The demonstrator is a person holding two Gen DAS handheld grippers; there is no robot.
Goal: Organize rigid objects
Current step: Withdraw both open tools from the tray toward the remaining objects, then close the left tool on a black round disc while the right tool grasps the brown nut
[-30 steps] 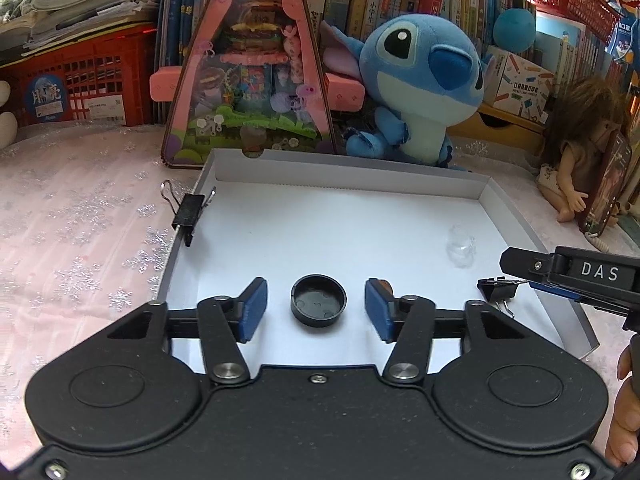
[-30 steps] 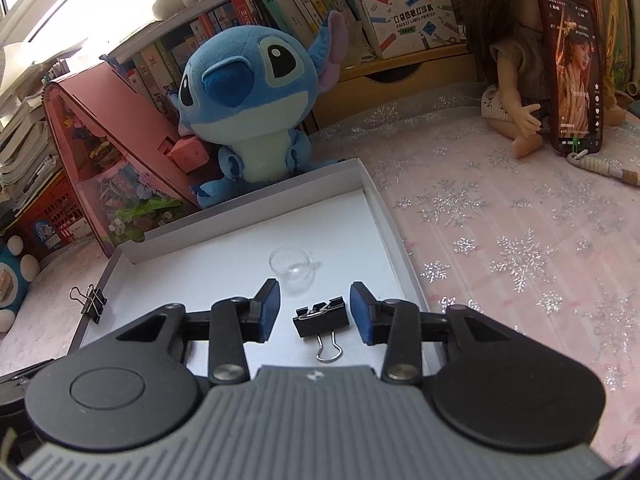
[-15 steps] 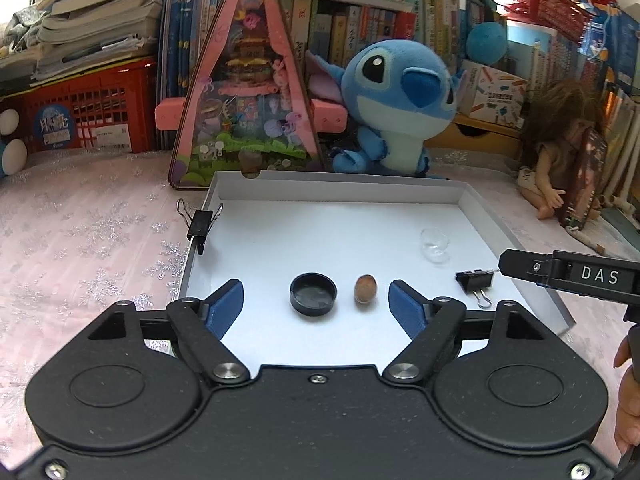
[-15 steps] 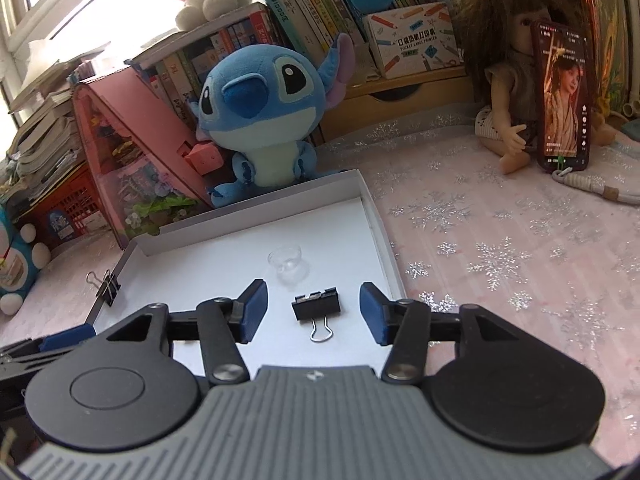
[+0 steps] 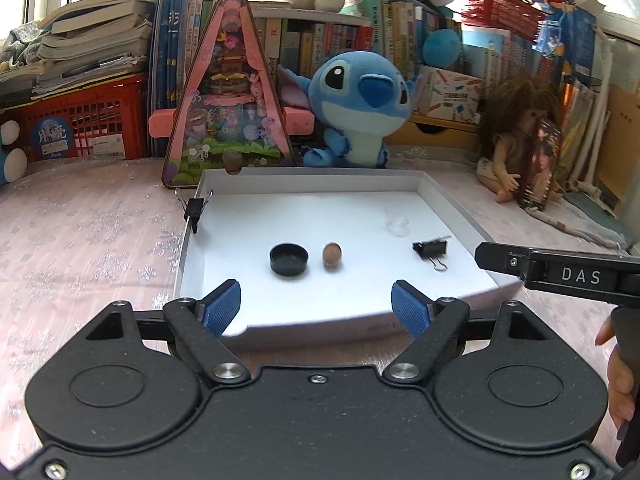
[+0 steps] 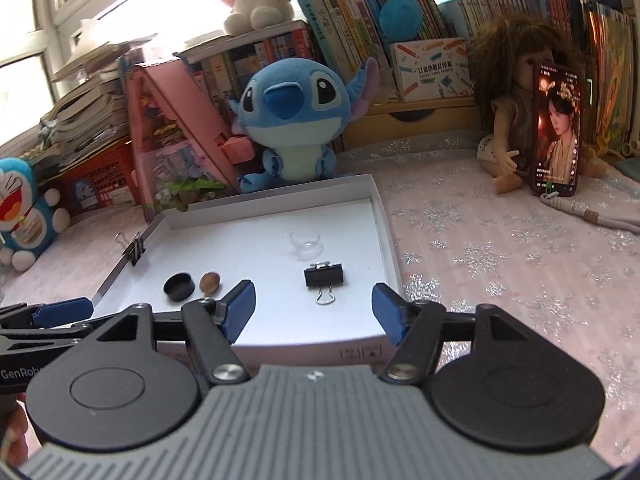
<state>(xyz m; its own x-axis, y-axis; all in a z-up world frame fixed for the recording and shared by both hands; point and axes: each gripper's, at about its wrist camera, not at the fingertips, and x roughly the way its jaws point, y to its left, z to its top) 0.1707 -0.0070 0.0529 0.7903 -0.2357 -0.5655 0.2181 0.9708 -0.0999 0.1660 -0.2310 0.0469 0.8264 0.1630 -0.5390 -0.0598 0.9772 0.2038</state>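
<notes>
Left tool (image 5: pixel 316 308): jaws wide apart, empty, now hanging over the near edge of the white tray (image 5: pixel 448 204). A second ago its pads flanked the black cap (image 5: pixel 289 259) inside the tray, so it has released, widened and backed out. Cap sits ahead and a little left of the gap, open side up. The brown nut (image 5: pixel 332 255) lies just right of the cap, apart from it; it only came into view once the tool pulled back.

Right tool (image 6: pixel 313 309): jaws also wide apart, nothing between them, likewise pulled back to the near rim. The loose binder clip (image 6: pixel 324 276) it bracketed before lies flat ahead, handles pointing toward the tool. The clear dish (image 6: pixel 306 239) is just beyond the clip.

A second binder clip (image 5: pixel 195 211) is clamped on the tray's left wall, far left of both tools.

Read: both placements look done, items are all in the tray, nothing held. Judging by the retreat, this is either the end of the job or a reset before the next pick. The surface around the tray shows no further loose rigid items in either view.
</notes>
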